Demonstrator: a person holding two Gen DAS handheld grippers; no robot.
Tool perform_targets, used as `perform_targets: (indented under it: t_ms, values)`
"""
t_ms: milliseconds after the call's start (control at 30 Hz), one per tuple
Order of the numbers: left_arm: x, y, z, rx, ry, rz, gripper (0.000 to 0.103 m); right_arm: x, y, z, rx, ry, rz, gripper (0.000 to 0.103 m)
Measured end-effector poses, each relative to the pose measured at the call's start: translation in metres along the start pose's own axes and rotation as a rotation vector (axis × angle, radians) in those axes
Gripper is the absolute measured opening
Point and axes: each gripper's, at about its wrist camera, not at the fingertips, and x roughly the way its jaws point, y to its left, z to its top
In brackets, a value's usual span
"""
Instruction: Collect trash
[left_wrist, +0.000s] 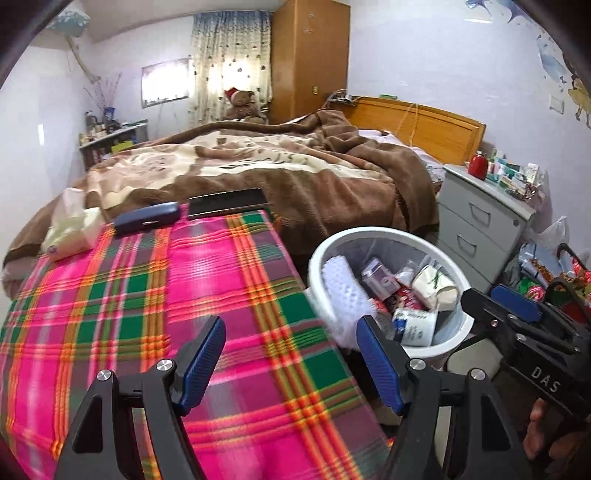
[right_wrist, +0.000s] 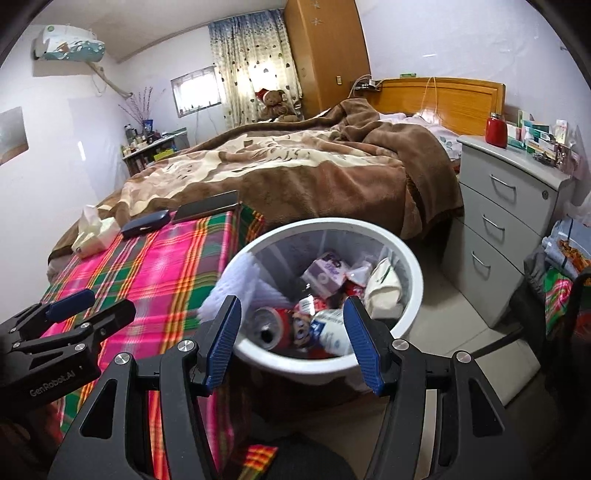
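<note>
Both grippers sit closest to the lenses: our left gripper (left_wrist: 291, 363) hangs over the plaid cloth (left_wrist: 147, 295), jaws spread and nothing between them; our right gripper (right_wrist: 291, 339) hovers above the white bin (right_wrist: 413, 273), jaws likewise released and empty.

Largest first: the bed with its brown blanket (left_wrist: 295, 173) fills the back. Plaid cloth in front looks bare of litter except along its far edge. The bin stands on the floor between cloth and grey drawers (right_wrist: 509, 221), already holding a can (right_wrist: 269, 326), packets and wrappers.

Along the far edge lie a dark flat box (left_wrist: 227, 201), a blue case (left_wrist: 147, 218) and a tissue pack (left_wrist: 70, 229). We judge these belongings, not trash.

Next step, as we judge it: scan for leftover scraps before reaching. Keep jaws wide on approach, come in low, pinch only loose litter, and release well inside the rim.
</note>
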Motion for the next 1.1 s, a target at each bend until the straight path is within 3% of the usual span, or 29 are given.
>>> perform_targets:
  t_ms: [467, 733, 1100]
  values:
    - [-0.030, 0.021, -0.034, -0.049, -0.032, 0.045, 0.073, -0.010, 0.027, -0.027, -0.026, -0.025, -0.001, 0.059]
    - [-0.039, 0.022, -0.043, -0.037, -0.068, 0.088, 0.073, -0.019, 0.035, -0.033, -0.031, -0.048, 0.002, 0.059]
    - [-0.044, 0.021, -0.046, -0.032, -0.081, 0.083, 0.073, -0.021, 0.040, -0.036, -0.029, -0.053, 0.009, 0.059]
